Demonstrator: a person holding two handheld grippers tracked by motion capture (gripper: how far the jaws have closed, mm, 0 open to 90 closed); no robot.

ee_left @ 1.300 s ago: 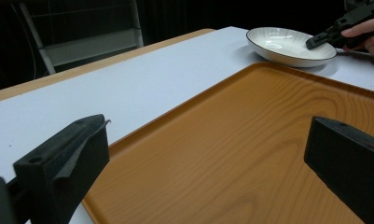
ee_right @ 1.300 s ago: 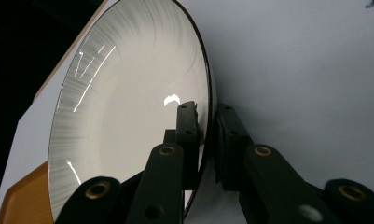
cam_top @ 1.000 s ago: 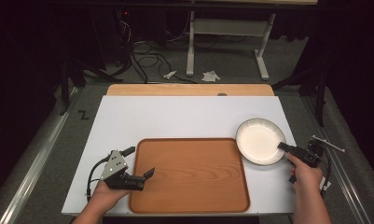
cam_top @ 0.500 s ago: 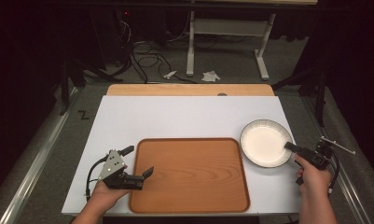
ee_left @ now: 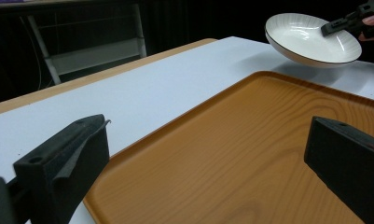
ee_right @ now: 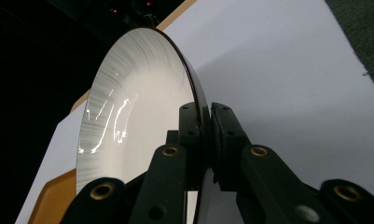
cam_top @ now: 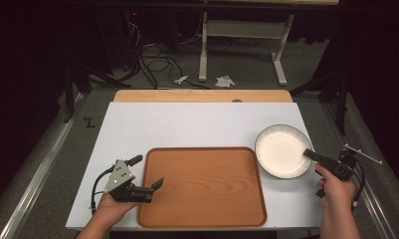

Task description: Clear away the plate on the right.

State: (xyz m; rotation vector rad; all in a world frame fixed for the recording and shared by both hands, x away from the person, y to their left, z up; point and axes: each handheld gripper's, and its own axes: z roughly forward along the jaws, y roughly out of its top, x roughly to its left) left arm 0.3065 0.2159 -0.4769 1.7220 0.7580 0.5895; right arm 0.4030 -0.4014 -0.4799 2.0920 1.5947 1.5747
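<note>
Nearest the person, the left gripper (cam_top: pixel 148 173) sits at the near left corner of the wooden tray (cam_top: pixel 202 189), its jaws spread wide with nothing between them; in the left gripper view one jaw hangs over the white table (ee_left: pixel 166 93) just outside the tray's left rim and the other over the tray's wood. To the right of the tray, a little farther off, the right gripper (cam_top: pixel 310 154) has its jaws pinched tight on the near right rim of the white plate (cam_top: pixel 281 149). In the right gripper view the rim is clamped between the two jaws. The plate is just beyond the tray's far right corner, and the left gripper view shows it lifted off the table, tilted, with its shadow beneath.
</note>
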